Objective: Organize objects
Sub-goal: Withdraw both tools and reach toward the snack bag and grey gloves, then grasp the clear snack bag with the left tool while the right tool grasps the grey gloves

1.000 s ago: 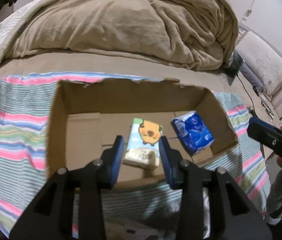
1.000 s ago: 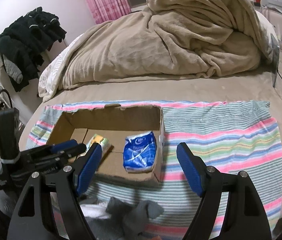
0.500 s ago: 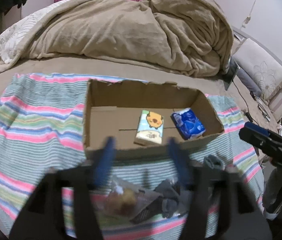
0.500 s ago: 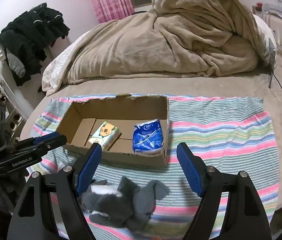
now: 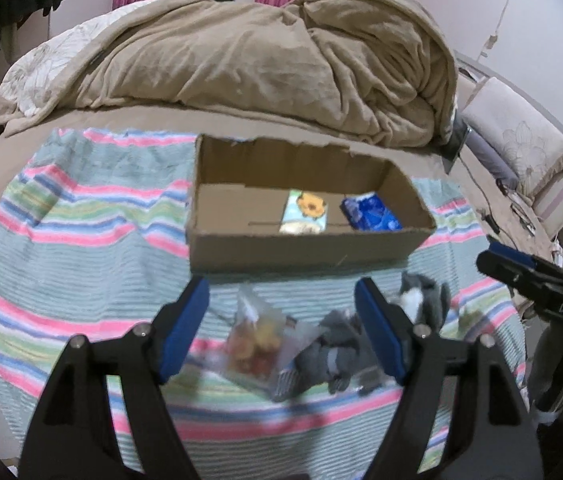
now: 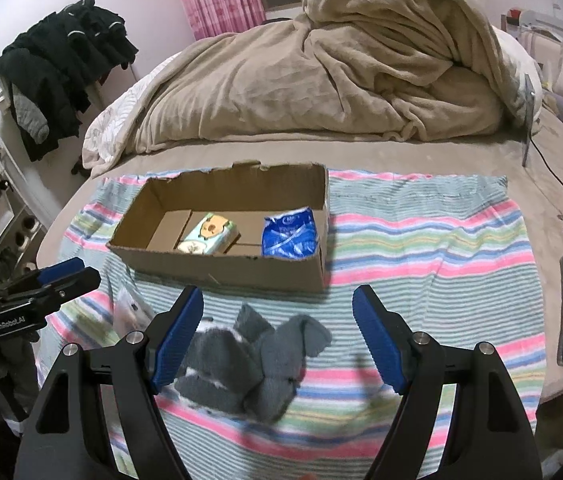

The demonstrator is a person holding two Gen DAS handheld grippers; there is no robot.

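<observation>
On the bed, both left tongs (image 5: 281,312) and right tongs (image 6: 277,320) are wide open above gray socks (image 6: 249,364) near the box (image 6: 221,268).

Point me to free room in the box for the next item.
The cardboard box is bare at its left end, between the left wall and the cartoon tissue pack. The right end is crowded: the blue packet sits against the right wall.

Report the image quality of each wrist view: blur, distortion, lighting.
Left wrist view: soft with motion blur, the clear snack bag and grey socks smeared, the cardboard box only slightly sharper; fisheye bends the striped towel. Right wrist view: crisper, box edges clean, socks mildly blurred; even indoor light, dark vignette in the corners, no glare.
</observation>
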